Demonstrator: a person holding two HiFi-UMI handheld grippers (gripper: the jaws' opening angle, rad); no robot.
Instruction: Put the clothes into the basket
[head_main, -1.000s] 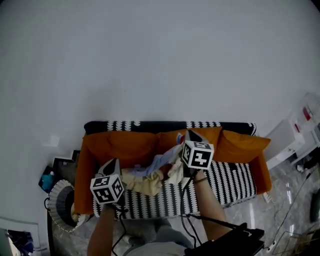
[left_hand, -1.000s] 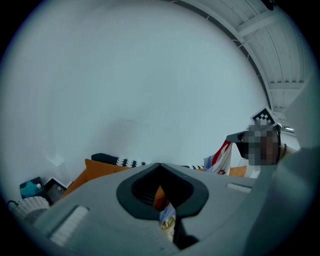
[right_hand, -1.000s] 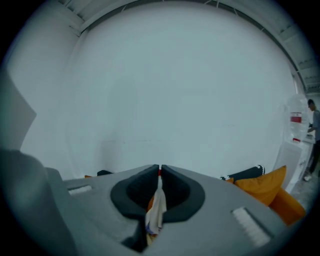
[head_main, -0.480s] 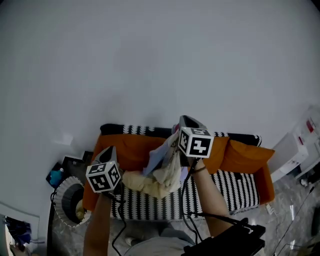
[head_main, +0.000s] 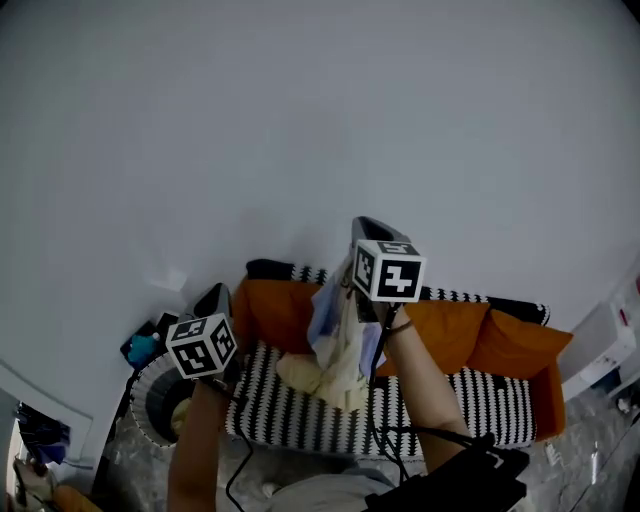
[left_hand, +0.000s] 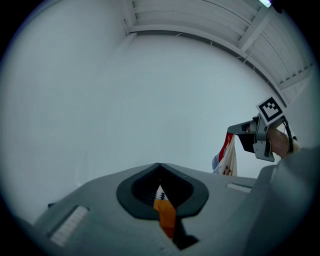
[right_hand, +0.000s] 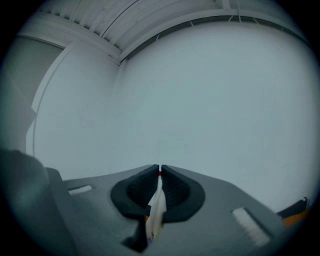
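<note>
My right gripper (head_main: 358, 245) is shut on a bundle of clothes (head_main: 340, 330), white, pale blue and cream, that hangs clear above the sofa seat (head_main: 300, 425). In the right gripper view a white fold with a red edge (right_hand: 156, 205) is pinched between the jaws of the right gripper (right_hand: 160, 172). The left gripper view shows that same gripper (left_hand: 240, 132) with the red, white and blue garment (left_hand: 227, 157) dangling from it. My left gripper (head_main: 213, 297) stands to the left, near the round woven basket (head_main: 138, 385) on the floor. The left gripper's (left_hand: 160, 166) jaws meet with no cloth seen between them.
The sofa has orange cushions (head_main: 450, 335) and a black-and-white striped seat; it stands against a plain white wall (head_main: 300, 120). A dark box with a blue object (head_main: 142, 348) sits behind the basket. White furniture (head_main: 610, 350) stands at the right.
Both grippers have risen. The right one has lifted the bundle of clothes off the sofa seat, and it now hangs freely. The left gripper has moved up beside the basket.
</note>
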